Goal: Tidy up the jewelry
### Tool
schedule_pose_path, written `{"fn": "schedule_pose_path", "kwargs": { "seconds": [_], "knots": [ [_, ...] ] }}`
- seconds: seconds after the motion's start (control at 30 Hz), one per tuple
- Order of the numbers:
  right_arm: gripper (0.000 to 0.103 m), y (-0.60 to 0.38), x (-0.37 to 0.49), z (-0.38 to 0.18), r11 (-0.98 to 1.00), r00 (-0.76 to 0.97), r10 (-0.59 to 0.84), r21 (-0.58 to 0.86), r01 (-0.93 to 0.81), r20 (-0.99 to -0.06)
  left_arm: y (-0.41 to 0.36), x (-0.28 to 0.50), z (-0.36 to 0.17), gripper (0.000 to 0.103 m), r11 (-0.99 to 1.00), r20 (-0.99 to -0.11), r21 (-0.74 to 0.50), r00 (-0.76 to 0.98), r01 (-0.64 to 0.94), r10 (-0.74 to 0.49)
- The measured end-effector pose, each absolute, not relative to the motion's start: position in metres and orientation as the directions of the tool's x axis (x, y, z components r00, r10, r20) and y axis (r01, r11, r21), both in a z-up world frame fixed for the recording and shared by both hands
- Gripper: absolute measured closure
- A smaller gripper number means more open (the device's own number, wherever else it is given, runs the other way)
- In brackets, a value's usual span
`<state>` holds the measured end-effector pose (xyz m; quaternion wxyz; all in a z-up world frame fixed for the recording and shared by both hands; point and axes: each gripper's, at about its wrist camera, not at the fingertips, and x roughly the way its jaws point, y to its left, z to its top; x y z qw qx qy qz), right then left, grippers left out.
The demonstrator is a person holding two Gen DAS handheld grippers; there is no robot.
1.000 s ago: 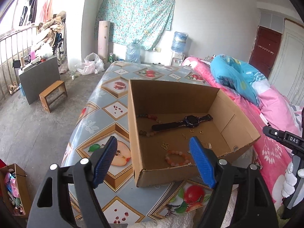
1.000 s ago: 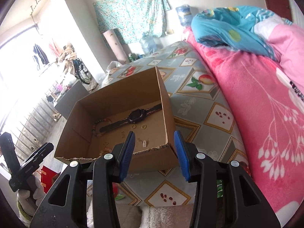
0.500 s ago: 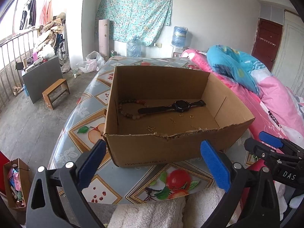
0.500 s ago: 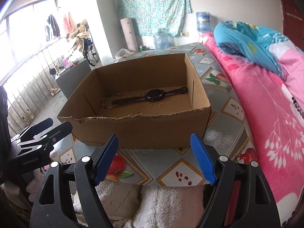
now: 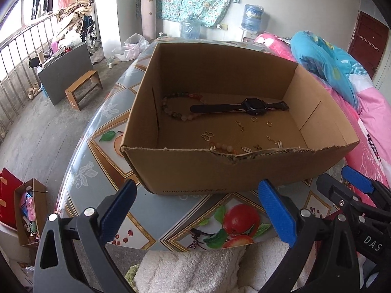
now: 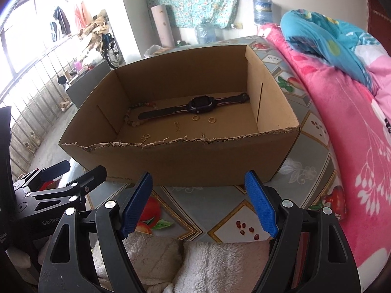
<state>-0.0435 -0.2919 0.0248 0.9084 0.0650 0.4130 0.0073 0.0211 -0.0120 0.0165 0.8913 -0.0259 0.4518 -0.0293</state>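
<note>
I hold both tools low at the near edge of the counter (image 5: 151, 222), which is covered in a fruit-patterned cloth. My left tool (image 5: 195, 212) is spread wide with nothing between its blue pads, and it sits just short of the cardboard box (image 5: 220, 168). My right tool (image 6: 199, 202) is also spread wide and empty, hovering before the same box's torn near wall; in the left view it shows at the lower right, beside the left one.

The box (image 6: 171, 161) stands open on the counter, near its near edge, with all the jewelry lying on its floor. A black watch (image 5: 244, 106) lies flat and stretched out toward the far wall, its face toward the right. A beaded bracelet (image 5: 176, 107) curls at the far left corner of the box floor, touching the end of the watch strap. Two small gold rings (image 5: 261, 120) sit just in front of the watch face. A gold butterfly charm (image 5: 207, 135) lies near the middle left of the floor. A second bracelet of pale orange beads (image 5: 223, 146) rests against the near wall, partly hidden by the torn rim. Small gold earrings (image 5: 273, 140) are scattered to its right.

A pink blanket (image 6: 342, 127) lies along the counter's right edge, and white fleece (image 5: 195, 268) sits below the tools.
</note>
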Motion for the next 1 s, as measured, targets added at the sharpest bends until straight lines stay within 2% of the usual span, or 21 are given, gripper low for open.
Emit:
{"fn": "schedule_pose_path", "kwargs": {
  "seconds": [1.0],
  "knots": [
    [0.029,-0.294,-0.033,0.02,0.991,0.638,0.075,0.129,0.037,-0.767,-0.027,0.031,0.01,0.006,0.999,-0.826,-0.034,0.562,0.026,-0.042]
  ]
}}
